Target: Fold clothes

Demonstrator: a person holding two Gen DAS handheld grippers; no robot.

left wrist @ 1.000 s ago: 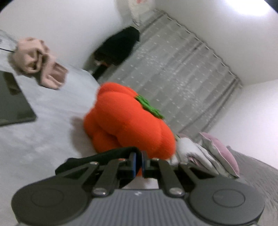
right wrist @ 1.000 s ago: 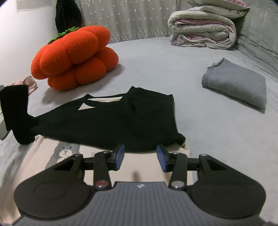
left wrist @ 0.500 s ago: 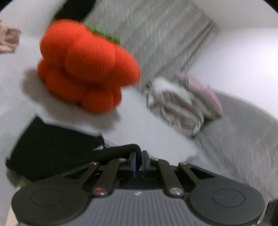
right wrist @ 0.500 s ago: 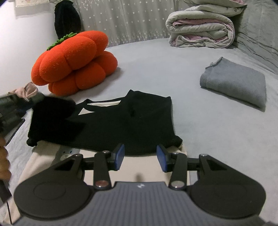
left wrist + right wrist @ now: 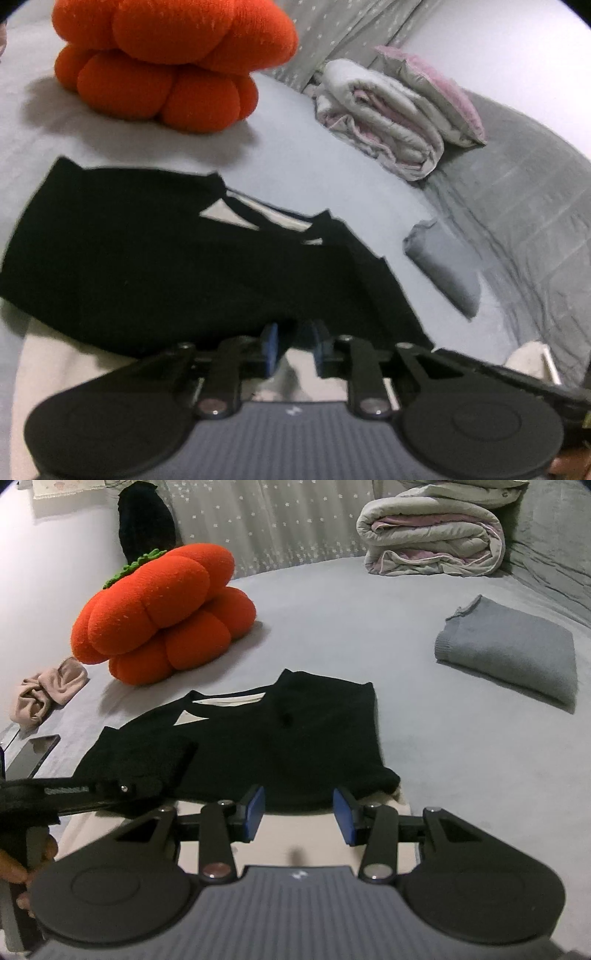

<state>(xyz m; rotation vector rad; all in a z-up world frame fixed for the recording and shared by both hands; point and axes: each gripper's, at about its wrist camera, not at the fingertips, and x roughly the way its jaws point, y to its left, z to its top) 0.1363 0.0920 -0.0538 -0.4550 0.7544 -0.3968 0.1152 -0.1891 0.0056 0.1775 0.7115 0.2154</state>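
My left gripper (image 5: pixel 291 349) gapes narrowly, right gripper (image 5: pixel 298 814) wide, both empty; the black sweater's (image 5: pixel 273 738) folded-in sleeve (image 5: pixel 144 755) could slide loose.

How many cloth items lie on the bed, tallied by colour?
Black: 1, the black top
Cream: 1, the cream garment under it
Grey: 1, the folded grey sweater
Pink-beige: 1, the crumpled pink cloth
Orange: 1, the pumpkin cushion
Grey-pink: 1, the rolled quilt
Total: 6
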